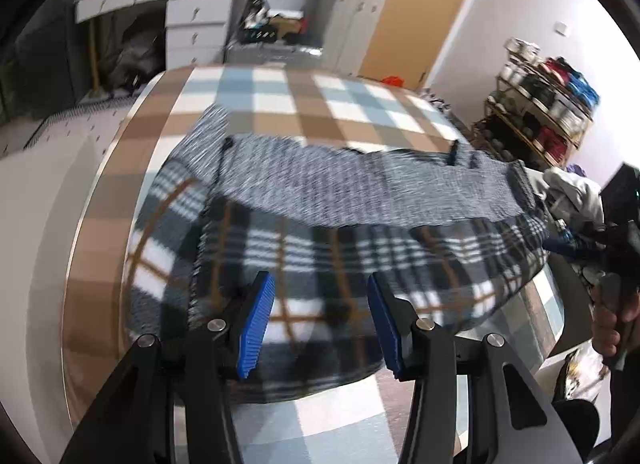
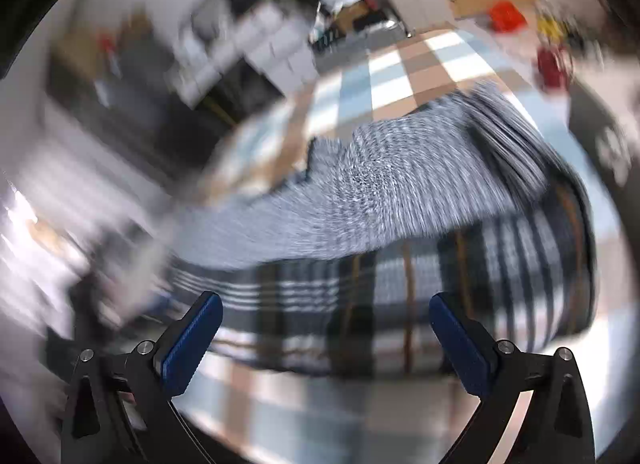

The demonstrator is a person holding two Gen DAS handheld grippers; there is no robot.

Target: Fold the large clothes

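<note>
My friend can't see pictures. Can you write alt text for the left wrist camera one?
A plaid garment with a grey knit layer lies on a checked table. The left gripper hovers open above it, holding nothing.

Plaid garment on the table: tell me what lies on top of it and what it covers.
A grey knit piece is draped across the plaid garment's far part. Under the garment lies the checked tablecloth; whatever else it might cover cannot be seen.

The left tongs (image 1: pixel 321 320) are hovering with blue pads apart and nothing between them, above a dark plaid garment (image 1: pixel 320 264) lying on the checkered surface (image 1: pixel 280 92); a grey knit sleeve (image 1: pixel 360 188) is draping across it.
</note>
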